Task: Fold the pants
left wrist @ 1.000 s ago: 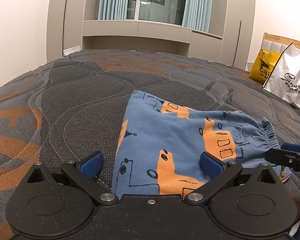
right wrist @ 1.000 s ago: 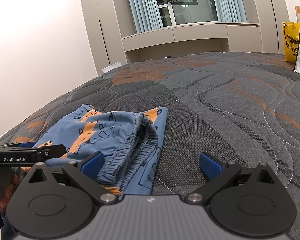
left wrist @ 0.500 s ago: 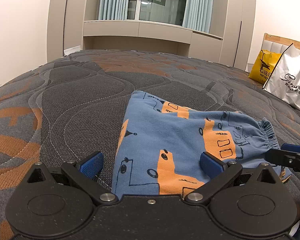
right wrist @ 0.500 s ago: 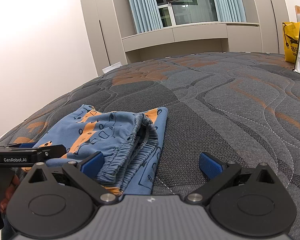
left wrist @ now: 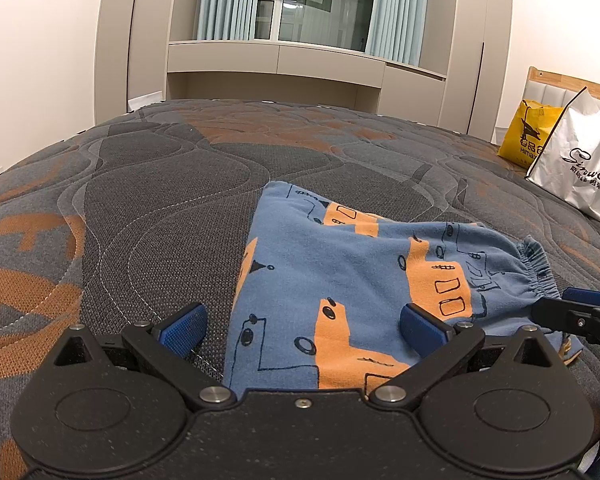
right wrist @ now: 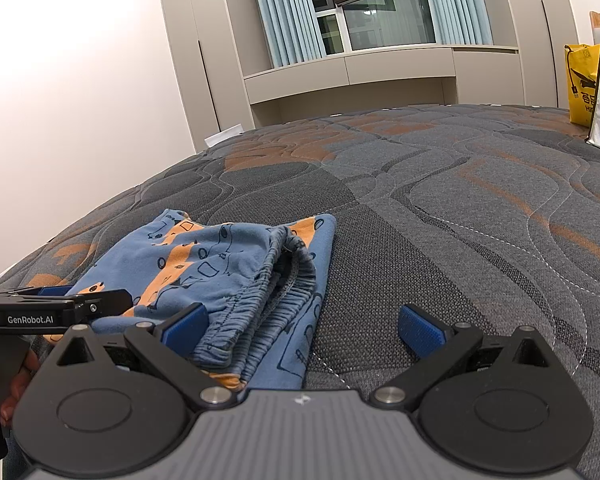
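Pants (left wrist: pixel 352 280), blue with orange blocks and dark line drawings, lie folded in a compact stack on a grey and orange quilted mattress (left wrist: pixel 140 200). The left gripper (left wrist: pixel 302 326) hovers low at the near edge of the stack, fingers spread wide and holding nothing, one finger over bare mattress and the other above the fabric. The right gripper (right wrist: pixel 302 326) is also spread and holding nothing, beside the gathered waistband (right wrist: pixel 260 312). Far off to the right, a yellow bag (left wrist: pixel 526 138) and a white bag (left wrist: pixel 580 164) stand against a headboard (left wrist: pixel 556 84). Beyond the mattress are pale cabinets (left wrist: pixel 284 60) and a curtained window (left wrist: pixel 312 0).
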Motion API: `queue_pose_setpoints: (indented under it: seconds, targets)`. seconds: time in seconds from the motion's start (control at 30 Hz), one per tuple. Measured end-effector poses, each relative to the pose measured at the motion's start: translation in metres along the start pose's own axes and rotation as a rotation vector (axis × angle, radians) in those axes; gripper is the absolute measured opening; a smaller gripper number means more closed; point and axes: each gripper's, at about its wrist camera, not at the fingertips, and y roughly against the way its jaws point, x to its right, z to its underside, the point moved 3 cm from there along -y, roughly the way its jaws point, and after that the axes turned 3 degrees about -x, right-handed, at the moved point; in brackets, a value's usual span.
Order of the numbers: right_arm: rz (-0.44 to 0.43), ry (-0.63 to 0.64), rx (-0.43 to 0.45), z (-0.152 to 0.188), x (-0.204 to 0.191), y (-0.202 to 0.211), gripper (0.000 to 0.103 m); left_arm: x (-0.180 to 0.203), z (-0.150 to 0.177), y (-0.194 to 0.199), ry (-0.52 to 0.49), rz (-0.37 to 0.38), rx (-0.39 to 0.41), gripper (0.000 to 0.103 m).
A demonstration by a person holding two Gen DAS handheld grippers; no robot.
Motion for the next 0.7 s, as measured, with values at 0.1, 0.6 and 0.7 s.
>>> queue_pose_setpoints:
  seconds: [0.1, 0.6, 0.7]
  targets:
    - [0.000, 0.001, 0.000, 0.0001, 0.0002, 0.0001, 0.103, 0.0002, 0.0006, 0.0009, 0.004, 0.000, 0.002, 0.103]
    - [0.003, 0.001, 0.007, 0.0002, -0.0014, 0.0009, 0.103, 0.0020, 0.0012, 0.0026, 0.005, -0.008, 0.003, 0.103]
    - [0.003, 0.001, 0.008, 0.0003, -0.0016, 0.0011, 0.103, 0.0026, 0.0013, 0.0021, 0.005, -0.009, 0.003, 0.103]
